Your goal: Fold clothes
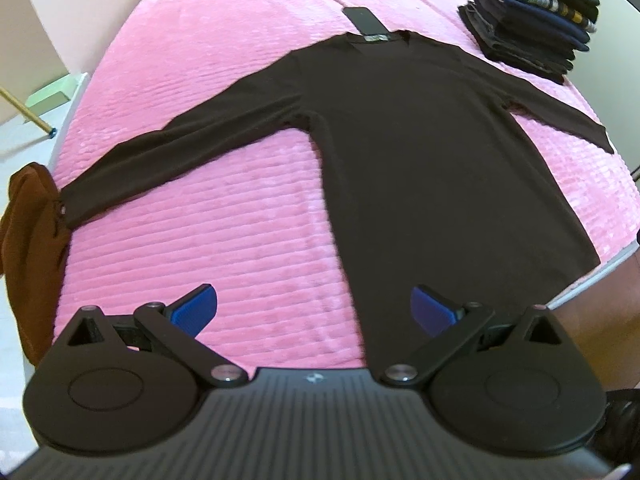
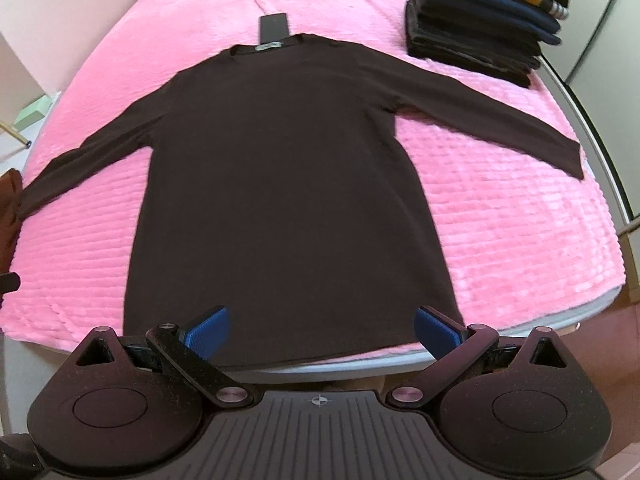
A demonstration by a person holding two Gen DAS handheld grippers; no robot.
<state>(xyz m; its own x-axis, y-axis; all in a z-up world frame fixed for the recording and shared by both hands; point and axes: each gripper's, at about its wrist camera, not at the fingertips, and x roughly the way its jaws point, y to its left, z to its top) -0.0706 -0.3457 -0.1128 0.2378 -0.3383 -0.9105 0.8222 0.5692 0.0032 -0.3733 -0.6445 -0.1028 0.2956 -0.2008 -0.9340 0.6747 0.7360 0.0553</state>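
Observation:
A dark brown long-sleeved sweater (image 1: 420, 140) (image 2: 288, 168) lies flat on the pink bedcover (image 1: 224, 220) (image 2: 500, 232), sleeves spread to both sides, neckline at the far end. My left gripper (image 1: 314, 312) hovers open above the hem's left corner, its blue pads (image 1: 196, 308) wide apart with nothing between them. Over the middle of the hem at the near bed edge, my right gripper (image 2: 322, 332) is open too, and its blue pads (image 2: 208, 332) hold nothing.
A stack of folded dark clothes (image 1: 532, 28) (image 2: 484, 20) stands at the far right of the bed. A black tag (image 1: 366, 20) (image 2: 274, 28) lies beyond the neckline. An orange-brown garment (image 1: 32, 260) (image 2: 10, 200) hangs at the bed's left edge.

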